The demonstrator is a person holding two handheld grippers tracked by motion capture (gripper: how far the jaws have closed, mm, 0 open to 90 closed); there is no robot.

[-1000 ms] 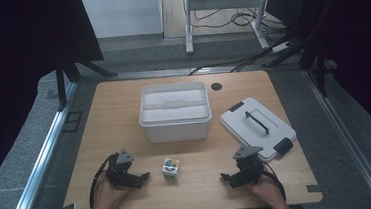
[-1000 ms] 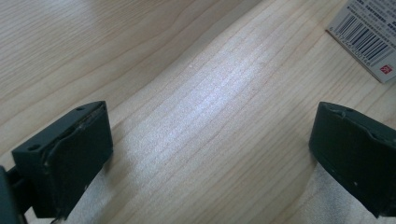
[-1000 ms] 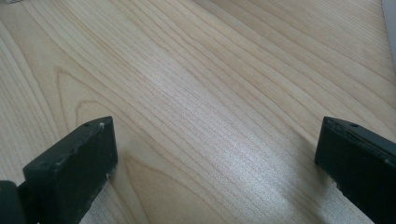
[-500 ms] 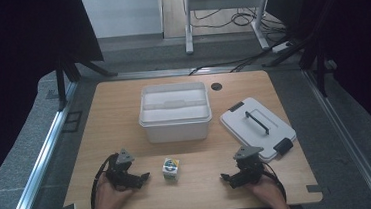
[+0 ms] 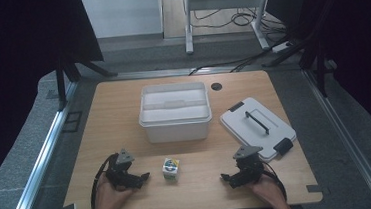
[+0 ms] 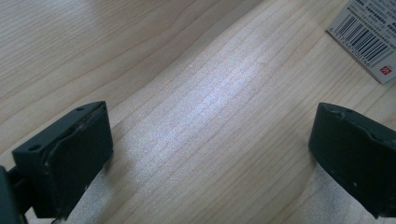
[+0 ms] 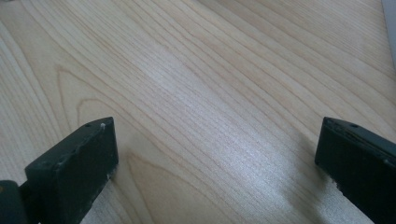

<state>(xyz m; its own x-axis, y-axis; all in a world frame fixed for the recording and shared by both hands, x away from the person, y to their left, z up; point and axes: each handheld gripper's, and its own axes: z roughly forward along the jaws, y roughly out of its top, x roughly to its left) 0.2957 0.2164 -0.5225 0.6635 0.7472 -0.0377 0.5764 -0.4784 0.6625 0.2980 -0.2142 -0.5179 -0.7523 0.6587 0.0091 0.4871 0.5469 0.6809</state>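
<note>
A small white carton with green print (image 5: 171, 168) stands on the wooden table (image 5: 124, 119) near its front edge. My left gripper (image 5: 141, 178) lies left of the carton, held in a hand, and points toward it. My right gripper (image 5: 228, 178) lies to the carton's right in the other hand. In the left gripper view my jaws stand wide apart over bare wood, and a corner of the carton with a barcode (image 6: 369, 32) shows at the top right. The right gripper view has its jaws wide apart over bare wood too, with nothing between them.
A white open bin (image 5: 175, 111) stands at the table's middle. Its white lid with a dark handle (image 5: 258, 125) lies flat to the right, near my right gripper. A round cable hole (image 5: 216, 87) sits behind the bin. Floor cables and a metal frame lie beyond the table.
</note>
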